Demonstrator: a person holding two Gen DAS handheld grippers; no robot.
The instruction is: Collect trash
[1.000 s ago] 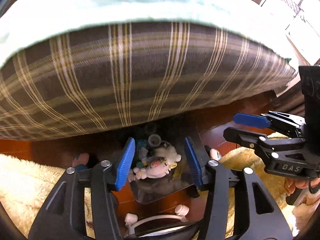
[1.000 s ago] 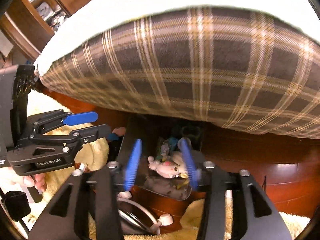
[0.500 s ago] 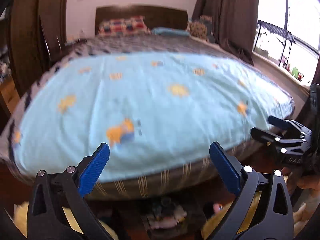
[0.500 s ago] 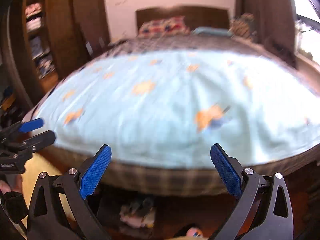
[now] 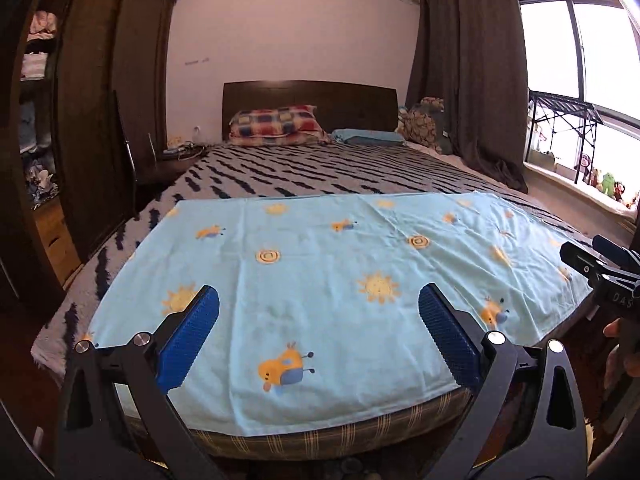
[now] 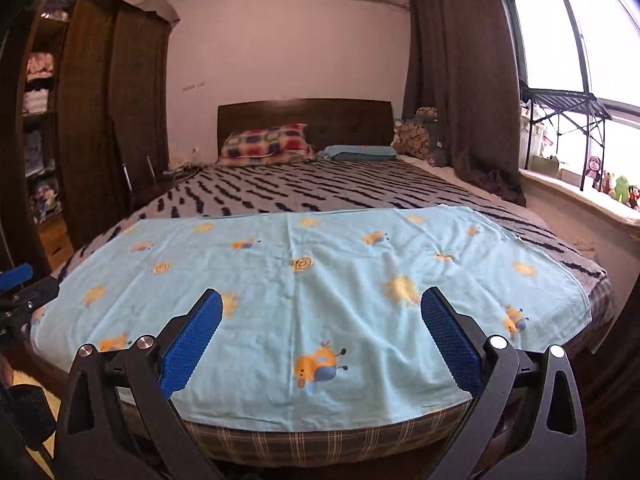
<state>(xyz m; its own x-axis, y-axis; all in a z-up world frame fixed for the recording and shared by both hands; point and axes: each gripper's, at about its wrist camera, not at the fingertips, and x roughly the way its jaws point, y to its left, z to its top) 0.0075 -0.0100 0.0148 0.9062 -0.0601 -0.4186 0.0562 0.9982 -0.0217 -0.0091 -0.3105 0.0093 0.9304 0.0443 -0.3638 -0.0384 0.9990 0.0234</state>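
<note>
Two views are given. From the left wrist, the bed [image 5: 320,184] is seen, its smooth blue sheet [image 5: 328,280] draped to the near edge; the left gripper [image 5: 318,336] is spread wide, empty. From the right wrist, the right gripper [image 6: 320,336] is likewise wide and empty above the sheet's near edge. Trash cannot be made out.

right tongs [image 6: 320,336] wide apart, empty | above blue sheet [image 6: 320,280] on bed [image 6: 320,188]
</note>
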